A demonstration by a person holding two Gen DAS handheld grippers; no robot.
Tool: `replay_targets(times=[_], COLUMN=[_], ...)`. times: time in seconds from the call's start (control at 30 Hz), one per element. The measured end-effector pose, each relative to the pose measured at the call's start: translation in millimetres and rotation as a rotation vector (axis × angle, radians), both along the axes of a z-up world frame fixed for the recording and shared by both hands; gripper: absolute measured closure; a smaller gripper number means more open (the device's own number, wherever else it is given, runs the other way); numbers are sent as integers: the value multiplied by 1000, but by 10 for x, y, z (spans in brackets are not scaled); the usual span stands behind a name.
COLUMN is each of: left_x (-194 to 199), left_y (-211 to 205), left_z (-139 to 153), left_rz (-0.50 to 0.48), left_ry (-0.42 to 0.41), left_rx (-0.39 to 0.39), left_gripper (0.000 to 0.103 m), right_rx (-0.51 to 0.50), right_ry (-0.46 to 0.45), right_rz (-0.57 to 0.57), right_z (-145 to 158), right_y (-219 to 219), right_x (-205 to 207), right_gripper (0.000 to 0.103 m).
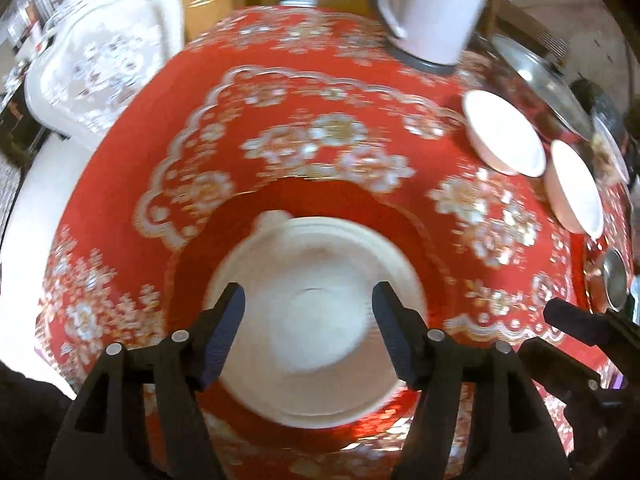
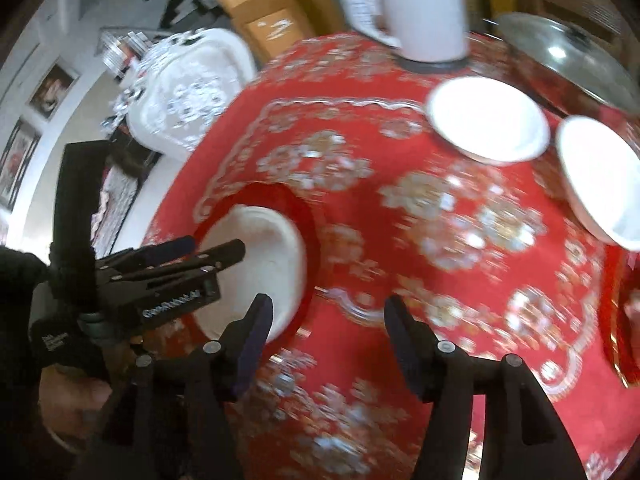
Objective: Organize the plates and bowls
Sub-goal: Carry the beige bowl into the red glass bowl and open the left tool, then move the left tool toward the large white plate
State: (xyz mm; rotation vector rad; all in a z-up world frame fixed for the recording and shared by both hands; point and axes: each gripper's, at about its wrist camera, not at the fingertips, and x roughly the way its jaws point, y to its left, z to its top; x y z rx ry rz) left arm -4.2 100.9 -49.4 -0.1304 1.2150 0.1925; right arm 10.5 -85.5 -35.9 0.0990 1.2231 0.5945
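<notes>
A round table draped in a red tablecloth [image 1: 320, 92] patterned with white and gold flowers and scalloped borders fills both wrist views, which are blurred. Near the table's front, a cream plate [image 1: 316, 316] sits on a red plate [image 1: 332, 196] whose rim shows around it. The left gripper [image 1: 308, 328] hovers over the cream plate with its fingers spread wide, holding nothing. The right gripper [image 2: 328, 344] hangs above bare cloth just right of that plate, its fingers also wide apart and empty. Toward the far right of the table, two white bowls [image 2: 488, 120] [image 2: 600, 176] sit side by side, with a glass pot lid [image 2: 560, 48] behind them. A white kettle [image 2: 420, 8] stands at the far edge. Beyond the table are a white ornate chair [image 2: 188, 92], cardboard boxes [image 2: 264, 12], and framed pictures [image 2: 52, 88] on a pale wall.
</notes>
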Motion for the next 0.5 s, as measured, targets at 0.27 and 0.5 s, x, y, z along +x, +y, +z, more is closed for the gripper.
replay_targets(times=[0.27, 0.5], left_x=[247, 492], left_y=[-691, -1125], left_z=[45, 155], left_rz=[-156, -232], left_ry=[7, -7], left_rx=[-27, -26], left_gripper=[37, 37], right_rx=[-87, -107], right_ry=[-25, -55], right_rz=[-226, -403], right_z=[110, 263], right_y=[-1218, -2102], right_x=[-17, -33], right_gripper=[41, 36])
